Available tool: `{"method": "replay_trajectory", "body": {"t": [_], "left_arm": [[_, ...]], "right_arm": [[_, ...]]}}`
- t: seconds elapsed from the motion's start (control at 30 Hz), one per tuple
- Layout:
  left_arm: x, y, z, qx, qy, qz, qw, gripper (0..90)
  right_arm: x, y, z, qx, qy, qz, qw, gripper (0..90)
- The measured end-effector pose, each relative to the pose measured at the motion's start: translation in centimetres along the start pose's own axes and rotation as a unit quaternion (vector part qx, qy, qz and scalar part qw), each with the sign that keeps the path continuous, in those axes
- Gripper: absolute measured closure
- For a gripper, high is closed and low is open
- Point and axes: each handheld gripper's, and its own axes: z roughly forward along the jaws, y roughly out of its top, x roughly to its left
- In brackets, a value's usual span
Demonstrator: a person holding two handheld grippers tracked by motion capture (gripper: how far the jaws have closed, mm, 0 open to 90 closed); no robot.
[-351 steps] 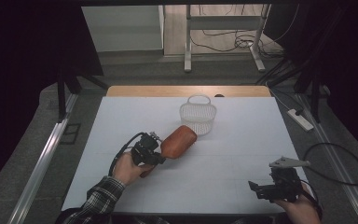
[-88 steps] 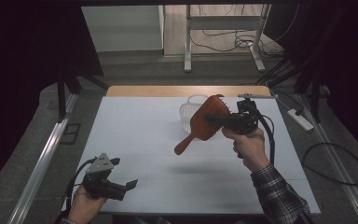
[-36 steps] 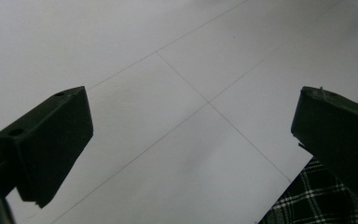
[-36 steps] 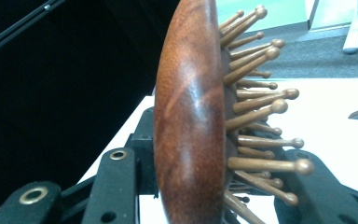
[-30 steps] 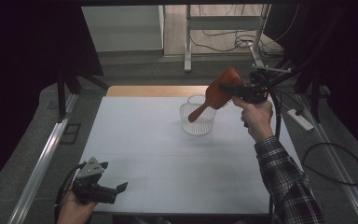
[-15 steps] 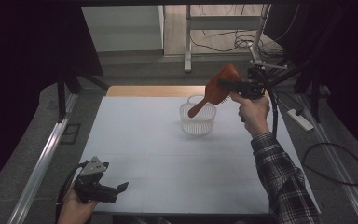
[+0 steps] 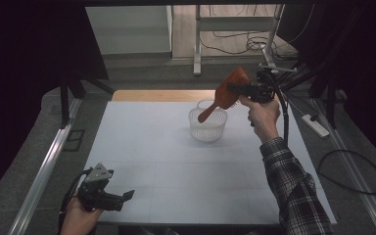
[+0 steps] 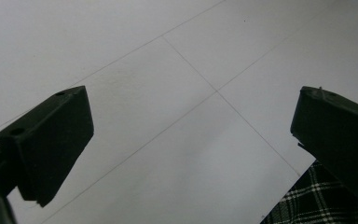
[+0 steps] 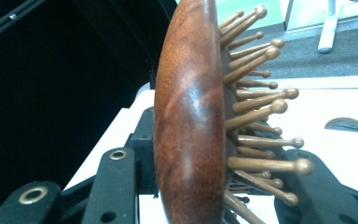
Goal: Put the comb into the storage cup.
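My right gripper (image 7: 236,88) is up at about one o'clock over the white table (image 7: 142,132), jaws clamped on the head of a reddish-brown wooden paddle hairbrush with peg bristles (image 7: 223,94), its handle angled down into the clear round ribbed plastic basket (image 7: 207,126); my left gripper (image 7: 123,198) sits at seven o'clock, jaws spread wide, holding nothing
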Motion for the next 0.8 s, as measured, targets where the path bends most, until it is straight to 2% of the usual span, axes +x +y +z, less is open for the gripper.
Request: {"method": "replay_trajectory", "body": {"t": [0.4, 0.8], "left_arm": [[0.1, 0.0, 0.1, 0.004, -0.006, 0.0, 1.0, 0.4], [0.2, 0.0, 0.0, 0.003, -0.008, -0.003, 1.0, 0.6]], "right_arm": [[-0.3, -0.8, 1.9, 0.016, -0.007, -0.005, 0.9998, 56.0], [-1.0, -2.2, 3.5, 0.032, -0.01, 0.001, 0.9994, 56.0]]}}
